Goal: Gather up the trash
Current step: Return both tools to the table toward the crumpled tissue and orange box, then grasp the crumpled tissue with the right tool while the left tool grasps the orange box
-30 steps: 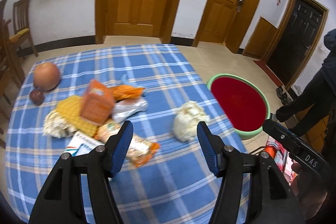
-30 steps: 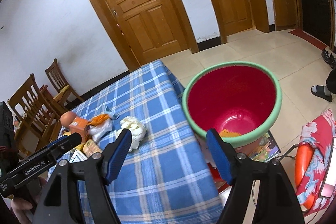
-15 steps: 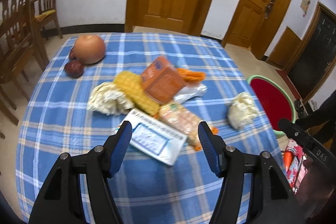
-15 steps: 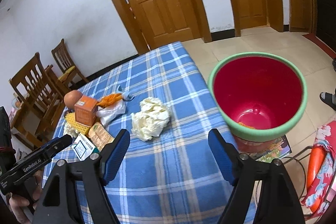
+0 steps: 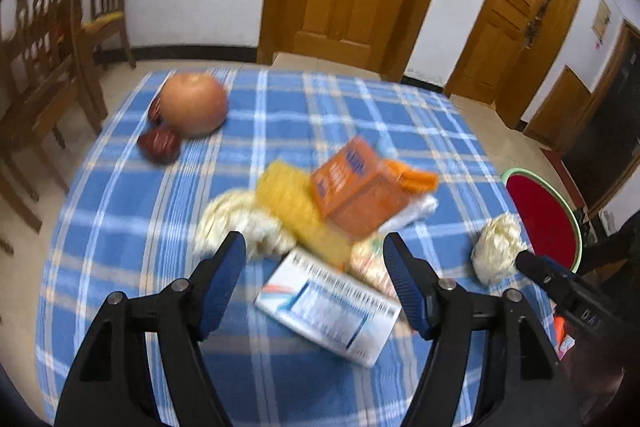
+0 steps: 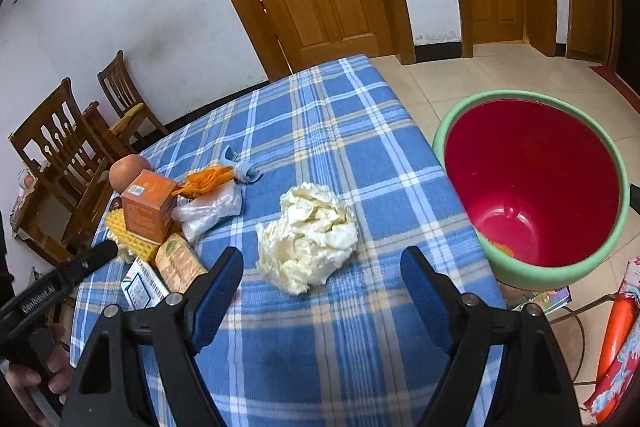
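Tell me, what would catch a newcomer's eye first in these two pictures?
Probably the red bucket with a green rim, standing on the floor at the table's right edge. Next, the crumpled pale paper ball alone on the blue checked tablecloth, and the litter heap around an orange box.

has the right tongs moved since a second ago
Yes. The right tongs swung left, away from the red bin, and now frame the crumpled white paper on the table.

Blue plaid desk (image 6: 360,327) carries it all: crumpled white paper wad (image 6: 308,239) alone near the red bin (image 6: 532,187) side; left of the wad, a heap around the orange box (image 6: 146,207), white carton (image 5: 328,311) at its near edge, and a round fruit (image 5: 194,103) beyond.
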The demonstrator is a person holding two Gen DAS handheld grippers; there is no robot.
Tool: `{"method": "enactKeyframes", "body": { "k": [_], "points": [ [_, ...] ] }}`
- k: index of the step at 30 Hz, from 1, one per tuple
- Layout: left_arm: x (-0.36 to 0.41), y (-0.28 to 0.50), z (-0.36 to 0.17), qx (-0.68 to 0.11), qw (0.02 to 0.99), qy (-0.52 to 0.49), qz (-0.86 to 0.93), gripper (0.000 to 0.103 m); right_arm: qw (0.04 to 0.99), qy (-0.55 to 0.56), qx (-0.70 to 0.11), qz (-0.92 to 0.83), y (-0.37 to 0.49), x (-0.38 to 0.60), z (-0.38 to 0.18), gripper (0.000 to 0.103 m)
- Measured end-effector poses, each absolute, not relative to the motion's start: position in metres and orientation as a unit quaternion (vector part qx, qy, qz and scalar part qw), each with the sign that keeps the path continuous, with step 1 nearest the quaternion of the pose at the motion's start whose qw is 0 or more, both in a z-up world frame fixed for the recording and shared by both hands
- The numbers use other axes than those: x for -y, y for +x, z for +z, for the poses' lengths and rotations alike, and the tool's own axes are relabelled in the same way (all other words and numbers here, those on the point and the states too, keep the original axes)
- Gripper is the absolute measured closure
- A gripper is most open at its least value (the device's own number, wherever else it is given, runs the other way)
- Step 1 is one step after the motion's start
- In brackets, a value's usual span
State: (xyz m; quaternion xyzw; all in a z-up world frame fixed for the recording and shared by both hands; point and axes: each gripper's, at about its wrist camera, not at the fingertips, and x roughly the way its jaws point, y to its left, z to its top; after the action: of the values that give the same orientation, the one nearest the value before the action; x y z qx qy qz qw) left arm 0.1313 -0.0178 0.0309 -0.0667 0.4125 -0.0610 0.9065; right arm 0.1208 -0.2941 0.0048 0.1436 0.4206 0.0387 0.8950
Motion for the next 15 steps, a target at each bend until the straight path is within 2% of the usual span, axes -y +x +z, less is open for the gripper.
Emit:
{"method": "enactKeyframes", "body": {
  "k": [6, 9, 11, 13, 15],
  "points": [
    [0.043, 0.158, 0.039, -0.405, 0.91, -0.032, -0.08, 0.03, 0.891, 0.148, -0.427, 0.037, 0.134, 0.293, 0.0, 0.023],
    [0.054, 0.167, 0.034, -0.408, 0.908, -0.012, -0.093, 0.03, 0.889, 0.153, -0.429, 0.041, 0.139, 0.292, -0.003, 0.028],
    [0.061, 0.173, 0.028, -0.415, 0.904, 0.001, -0.103, 0.03, 0.886, 0.151, -0.436, 0.041, 0.142, 0.291, -0.006, 0.036],
    [0.065, 0.178, 0.021, -0.422, 0.901, 0.01, -0.102, 0.03, 0.882, 0.16, -0.441, 0.052, 0.144, 0.29, -0.01, 0.039],
    [0.065, 0.18, 0.016, -0.425, 0.9, 0.013, -0.098, 0.038, 0.881, 0.163, -0.44, 0.058, 0.143, 0.288, -0.009, 0.045]
  ]
}}
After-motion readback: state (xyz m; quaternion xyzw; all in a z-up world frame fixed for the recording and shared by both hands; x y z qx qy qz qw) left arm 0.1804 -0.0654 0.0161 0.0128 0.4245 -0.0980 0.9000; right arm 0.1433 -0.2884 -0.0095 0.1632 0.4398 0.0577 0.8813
